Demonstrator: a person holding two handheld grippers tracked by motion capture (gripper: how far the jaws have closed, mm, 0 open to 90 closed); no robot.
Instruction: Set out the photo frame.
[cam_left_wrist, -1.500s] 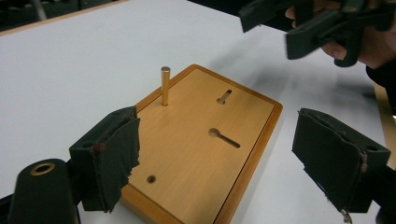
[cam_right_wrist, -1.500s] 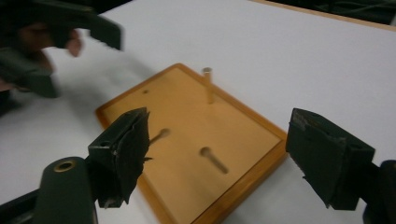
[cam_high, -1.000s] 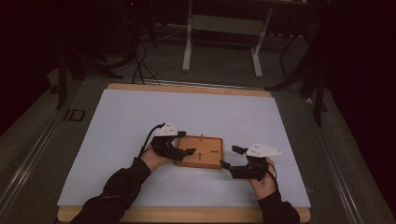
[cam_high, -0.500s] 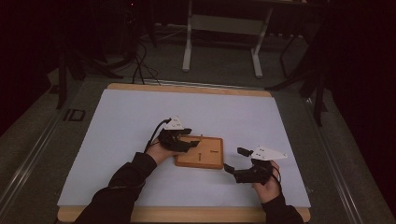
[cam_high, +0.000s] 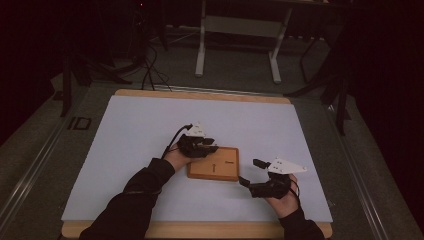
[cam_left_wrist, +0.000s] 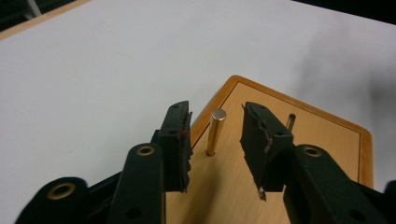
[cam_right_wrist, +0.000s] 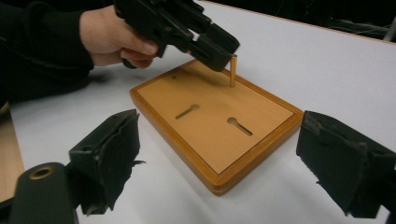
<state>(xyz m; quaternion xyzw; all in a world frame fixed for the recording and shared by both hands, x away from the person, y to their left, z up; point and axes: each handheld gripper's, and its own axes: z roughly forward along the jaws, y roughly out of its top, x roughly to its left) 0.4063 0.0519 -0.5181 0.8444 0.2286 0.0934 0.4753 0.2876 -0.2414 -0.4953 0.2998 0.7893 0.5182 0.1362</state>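
Looks like a lab or recording studio, dim and bare. Wooden-edged tabletop (cam_high: 150, 94) covered by a plain white sheet (cam_high: 150, 130), lit while all around stays dark. Beyond the far edge, grey carpeted floor (cam_high: 240, 82) with the white metal legs of a stand (cam_high: 201, 55) and black cables (cam_high: 147, 70) trailing across at far left. Dark tripod-like legs (cam_high: 340, 95) at far right. Marked "ID" on the grey surround (cam_high: 78, 123) at left, with a metal rail (cam_high: 30, 160) running along that side. Black backdrop behind, nothing homely anywhere.
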